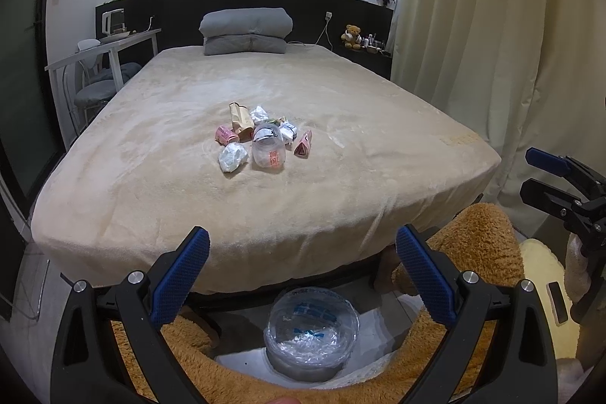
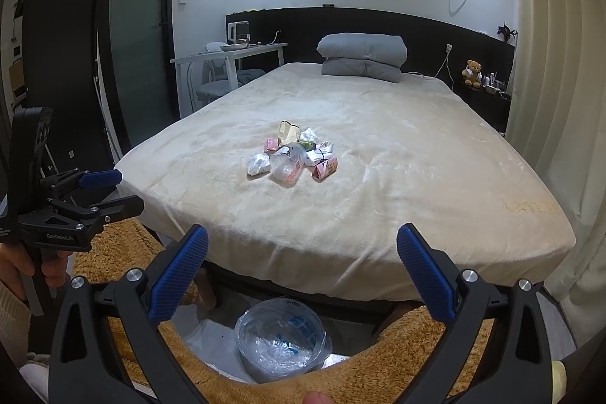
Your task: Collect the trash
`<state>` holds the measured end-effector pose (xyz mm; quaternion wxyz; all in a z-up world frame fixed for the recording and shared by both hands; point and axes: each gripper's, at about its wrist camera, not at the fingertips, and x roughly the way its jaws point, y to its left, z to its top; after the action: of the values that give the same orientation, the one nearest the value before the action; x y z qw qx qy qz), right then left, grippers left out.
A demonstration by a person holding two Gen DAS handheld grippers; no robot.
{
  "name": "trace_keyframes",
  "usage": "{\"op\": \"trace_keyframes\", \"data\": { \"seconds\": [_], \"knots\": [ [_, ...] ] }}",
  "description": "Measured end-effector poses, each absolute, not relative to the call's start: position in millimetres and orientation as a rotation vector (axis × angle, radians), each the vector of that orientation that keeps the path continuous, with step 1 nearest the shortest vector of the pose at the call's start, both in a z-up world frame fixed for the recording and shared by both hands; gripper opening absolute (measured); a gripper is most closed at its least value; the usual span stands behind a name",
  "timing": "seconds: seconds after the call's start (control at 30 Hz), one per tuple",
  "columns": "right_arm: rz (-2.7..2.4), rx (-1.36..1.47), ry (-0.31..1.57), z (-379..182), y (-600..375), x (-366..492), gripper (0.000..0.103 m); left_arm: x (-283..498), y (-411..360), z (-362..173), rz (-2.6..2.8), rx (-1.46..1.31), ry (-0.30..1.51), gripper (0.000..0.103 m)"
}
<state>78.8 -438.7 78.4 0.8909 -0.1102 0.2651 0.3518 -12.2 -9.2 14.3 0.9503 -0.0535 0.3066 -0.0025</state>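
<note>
Both grippers, left (image 1: 303, 275) and right (image 2: 303, 275), gape wide and empty at the near bed edge; trash pile (image 1: 261, 139) lies mid-bed, far from the lined bin (image 1: 312, 328) below, so pinch one crumpled piece first

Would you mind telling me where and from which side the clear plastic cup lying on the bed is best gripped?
Judging from both views, grip the clear plastic cup across its round body near the red print, coming from above and the near side. It lies on its side, base toward the grippers, with wrappers crowding the far end, a white wad left and a pink carton right.
</note>
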Motion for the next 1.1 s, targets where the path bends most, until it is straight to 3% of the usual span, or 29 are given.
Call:
{"op": "trace_keyframes", "data": {
  "seconds": [1.1],
  "knots": [
    [0.731,-0.241,0.684,33.6,-404.8,162.5,0.099,34.7,31.7,-15.9,-0.031,-0.190,0.712,0.097]
  ]
}}
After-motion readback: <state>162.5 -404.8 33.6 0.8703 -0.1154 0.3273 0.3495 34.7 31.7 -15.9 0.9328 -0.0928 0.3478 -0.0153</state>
